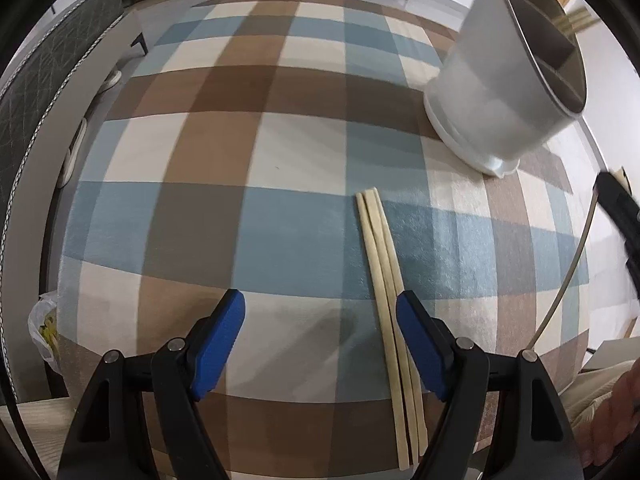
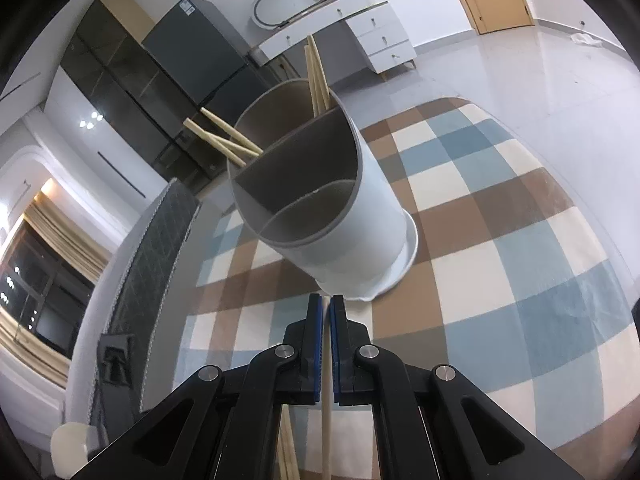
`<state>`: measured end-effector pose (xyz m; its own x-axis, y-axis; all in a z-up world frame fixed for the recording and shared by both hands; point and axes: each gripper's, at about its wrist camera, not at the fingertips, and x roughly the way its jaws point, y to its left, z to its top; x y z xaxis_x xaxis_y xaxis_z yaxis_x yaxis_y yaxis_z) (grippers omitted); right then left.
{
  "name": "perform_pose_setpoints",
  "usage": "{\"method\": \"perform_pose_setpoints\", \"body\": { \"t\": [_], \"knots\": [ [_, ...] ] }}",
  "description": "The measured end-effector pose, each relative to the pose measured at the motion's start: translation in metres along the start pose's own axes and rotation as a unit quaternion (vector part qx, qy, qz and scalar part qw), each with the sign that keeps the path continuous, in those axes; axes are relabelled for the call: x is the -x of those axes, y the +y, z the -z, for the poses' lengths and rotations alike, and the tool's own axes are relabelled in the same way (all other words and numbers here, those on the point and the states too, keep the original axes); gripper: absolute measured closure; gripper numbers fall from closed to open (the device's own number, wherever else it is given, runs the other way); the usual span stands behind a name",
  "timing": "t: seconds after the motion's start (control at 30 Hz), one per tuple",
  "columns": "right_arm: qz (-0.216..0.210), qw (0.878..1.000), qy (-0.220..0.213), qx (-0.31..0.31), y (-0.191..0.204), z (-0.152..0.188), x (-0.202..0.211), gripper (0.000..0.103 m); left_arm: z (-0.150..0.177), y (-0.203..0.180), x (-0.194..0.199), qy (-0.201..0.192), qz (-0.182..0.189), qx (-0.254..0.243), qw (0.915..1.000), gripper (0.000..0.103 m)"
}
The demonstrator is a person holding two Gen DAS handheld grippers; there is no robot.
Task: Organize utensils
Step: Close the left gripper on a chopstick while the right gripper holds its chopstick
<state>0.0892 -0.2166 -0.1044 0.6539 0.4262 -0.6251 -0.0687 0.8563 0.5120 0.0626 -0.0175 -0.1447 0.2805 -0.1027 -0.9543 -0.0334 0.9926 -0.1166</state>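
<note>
1. Checked rug [image 1: 224, 148] in blue, brown and cream squares covers the floor in both wrist views.
2. Left gripper [image 1: 320, 312], black arms with blue pads, jaws spread wide, nothing between them, pointing steeply down at the rug.
3. Pale wooden chopsticks on the rug [image 1: 380, 248], a few lying side by side, run near to far; their near part passes just beside the left gripper's right pad, contact unclear.
4. Round white utensil holder with grey inner dividers [image 1: 496, 92] stands on the rug at far right of the left wrist view, well apart from those chopsticks.
5. In the right wrist view the holder [image 2: 360, 216] is just beyond the right gripper's tips; more pale chopsticks [image 2: 316, 76] stick up out of its far compartment, others [image 2: 224, 136] lean out at far left.
6. Right gripper [image 2: 326, 308], jaws pressed together, pinching one thin pale wooden chopstick [image 2: 327, 400] that runs down between the pads.
7. Dark quilted furniture edge at left, white drawer unit [image 2: 384, 44] far behind.
</note>
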Motion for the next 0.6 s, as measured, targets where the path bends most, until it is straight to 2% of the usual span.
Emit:
{"method": "perform_pose_setpoints", "body": {
  "t": [0.13,0.6],
  "knots": [
    [-0.004,1.000,-0.006,-0.005,-0.003,-0.003,0.003,0.100,0.003,-0.003,-0.009,0.017,-0.016,-0.006,0.9997,0.029],
    [-0.023,0.999,-0.016,-0.026,-0.008,-0.008,0.010,0.100,0.003,-0.005,-0.007,0.009,-0.046,-0.003,0.9989,0.029]
  ]
}}
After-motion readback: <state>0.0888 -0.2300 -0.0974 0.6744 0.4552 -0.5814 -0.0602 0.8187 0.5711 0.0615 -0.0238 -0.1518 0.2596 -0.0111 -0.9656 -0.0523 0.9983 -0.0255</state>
